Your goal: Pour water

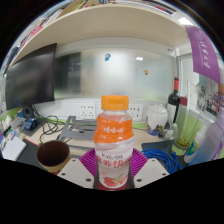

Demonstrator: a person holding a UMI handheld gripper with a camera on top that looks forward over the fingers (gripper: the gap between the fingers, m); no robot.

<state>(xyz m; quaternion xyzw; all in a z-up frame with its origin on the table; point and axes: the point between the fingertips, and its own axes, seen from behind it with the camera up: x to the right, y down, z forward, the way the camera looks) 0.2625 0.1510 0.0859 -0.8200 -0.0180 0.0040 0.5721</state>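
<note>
Gripper: the gripper (113,172) has its two fingers closed against the sides of the bottle (114,142), purple pads pressing on its lower half; it looks clamped, though the contact edges are hard to read
Bottle: upright between the fingers, clear plastic with an orange cap (115,102) on, a white and orange label, pinkish liquid low inside; it appears lifted or just at the desk level, I cannot tell which
Cup: a brown cup (52,155) stands on the desk to the left of the bottle, near it but apart, mouth open upward; likely the pouring target
Risk, cap: the cap looks closed, so tilting would pour nothing until it is off
Risk, grip: a smooth round bottle held low may twist or slide in the pads when tilted
Risk, aim: the cup mouth is narrow; a quick tilt could spill onto the desk and the cables (40,128) behind the cup
Desk: light surface (150,150), cluttered behind the bottle with a laptop-like device and a dark bottle (173,105) to the right
Room: office, dark monitor (30,75) left of the bottle, frosted glass partition behind it, ceiling lights above
</note>
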